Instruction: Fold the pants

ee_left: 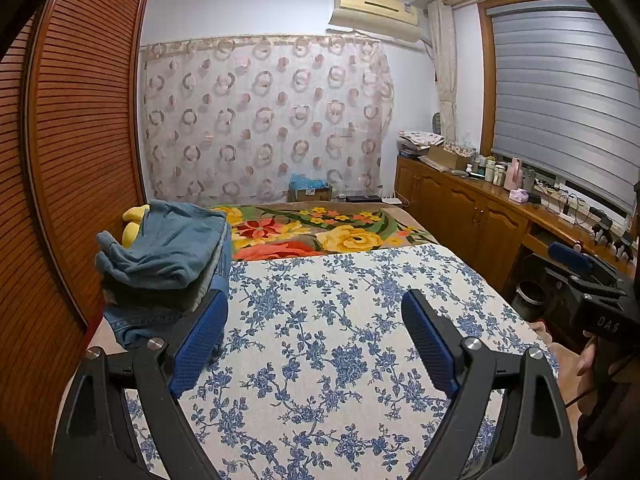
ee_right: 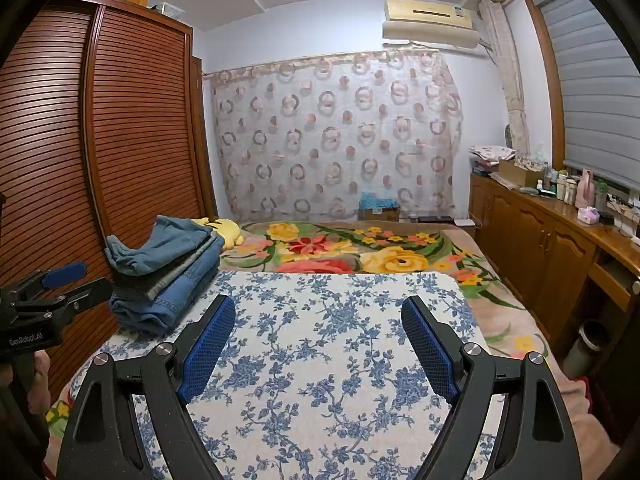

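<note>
A stack of folded pants [ee_left: 168, 256] [ee_right: 168, 272], blue denim and grey, lies at the left edge of the bed on a white cloth with blue flowers [ee_left: 340, 320] [ee_right: 320, 340]. My left gripper [ee_left: 316, 320] hovers open over that cloth, its left finger just right of the stack, nothing between its blue pads. My right gripper [ee_right: 318, 324] is also open above the bare cloth, empty. In the left wrist view the right gripper [ee_left: 592, 276] shows at the right edge; the right wrist view catches the left gripper [ee_right: 60, 284] at the left, beside the stack.
A flowered blanket [ee_left: 320, 232] covers the far half of the bed. A yellow plush toy [ee_right: 228, 232] lies behind the stack. A slatted wooden wardrobe [ee_right: 120, 140] stands close on the left. Wooden cabinets [ee_right: 540, 240] with bottles line the right wall, with a bin [ee_right: 588, 344] below.
</note>
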`<state>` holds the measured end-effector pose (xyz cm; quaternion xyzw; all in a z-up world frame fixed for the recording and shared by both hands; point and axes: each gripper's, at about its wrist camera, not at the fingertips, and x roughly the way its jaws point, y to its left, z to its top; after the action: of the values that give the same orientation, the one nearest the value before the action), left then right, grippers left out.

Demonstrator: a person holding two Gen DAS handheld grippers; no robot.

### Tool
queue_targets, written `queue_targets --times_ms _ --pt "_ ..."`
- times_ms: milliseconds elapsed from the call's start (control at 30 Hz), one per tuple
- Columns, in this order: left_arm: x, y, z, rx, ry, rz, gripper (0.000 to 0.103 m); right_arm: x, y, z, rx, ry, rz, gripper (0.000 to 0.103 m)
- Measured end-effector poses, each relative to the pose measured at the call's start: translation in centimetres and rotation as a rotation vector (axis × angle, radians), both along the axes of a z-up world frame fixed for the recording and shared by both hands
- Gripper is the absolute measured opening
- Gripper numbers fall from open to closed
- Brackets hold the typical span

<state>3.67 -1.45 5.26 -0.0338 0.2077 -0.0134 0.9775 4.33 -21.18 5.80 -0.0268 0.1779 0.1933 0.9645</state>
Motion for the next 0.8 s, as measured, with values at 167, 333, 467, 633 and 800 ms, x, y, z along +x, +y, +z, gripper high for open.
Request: queue_targets --times_ms 167,333,467,633,800 --pt "-0.11 0.05 0.2 0.0 -0.003 0.004 0.089 -0.13 -0.04 -0.01 0.0 0.0 0.003 0.087" --pt "-0.11 0.09 0.16 -0.001 -0.003 0.004 0.089 -0.18 -0.11 -0.08 0.0 0.002 0.003 0.087" --pt "-0.1 0.08 0.12 -0.002 -0.003 0.003 0.089 -0.15 -0.12 -0.09 0.0 0.002 0.004 0.087" --pt "-0.11 0.09 0.09 -0.001 -0.004 0.003 0.089 -0.12 -0.13 -0.12 0.0 0.001 0.004 0.087" --pt "-0.12 0.1 0.02 -0.002 -0.005 0.003 0.089 -0.1 -0.17 -0.13 0.001 0.002 0.004 0.087"
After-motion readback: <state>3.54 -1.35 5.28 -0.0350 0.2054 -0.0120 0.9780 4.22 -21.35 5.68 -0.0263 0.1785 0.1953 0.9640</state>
